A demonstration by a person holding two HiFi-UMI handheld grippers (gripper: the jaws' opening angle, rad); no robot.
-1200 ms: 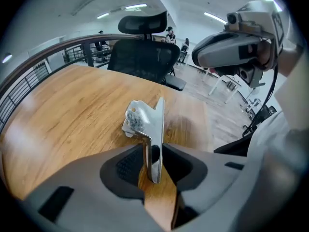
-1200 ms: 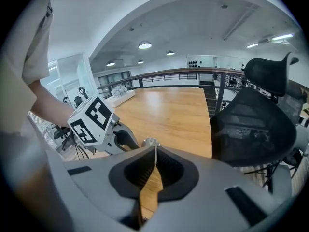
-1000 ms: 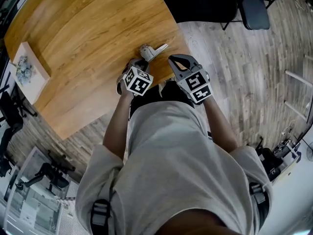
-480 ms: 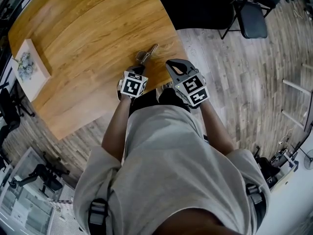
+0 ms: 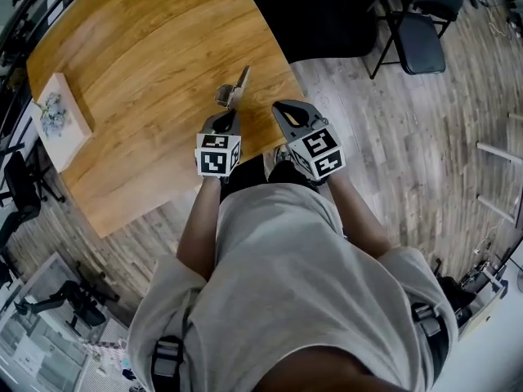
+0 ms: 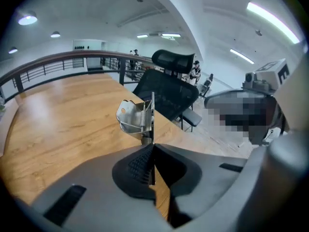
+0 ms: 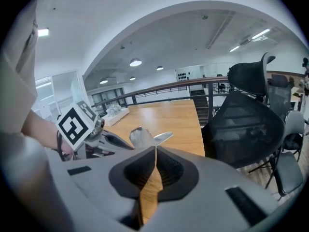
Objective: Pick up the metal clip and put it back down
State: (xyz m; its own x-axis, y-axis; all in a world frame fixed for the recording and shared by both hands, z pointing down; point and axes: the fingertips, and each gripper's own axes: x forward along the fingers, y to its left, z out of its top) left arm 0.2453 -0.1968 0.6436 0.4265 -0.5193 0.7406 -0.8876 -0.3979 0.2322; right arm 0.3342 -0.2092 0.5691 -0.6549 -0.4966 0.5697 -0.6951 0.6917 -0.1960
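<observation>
**Over the wooden table (image 5: 147, 47), the left gripper (image 5: 226, 117) grips the metal clip (image 5: 232, 91); the right gripper (image 5: 283, 109) has nothing in it.**

A black office chair (image 6: 169, 88) stands just past the table's edge, on the far side of the clip from the person. A white box (image 5: 59, 119) with a flower print lies flat at the table's opposite edge, well apart from both grippers. The left gripper reaches in over the table edge nearest the person, jaws closed on the clip's thin flat plate. The clip's sprung body juts out beyond the tips, above the tabletop. The right gripper sits at that same edge, just beside the left, jaws pressed together.
</observation>
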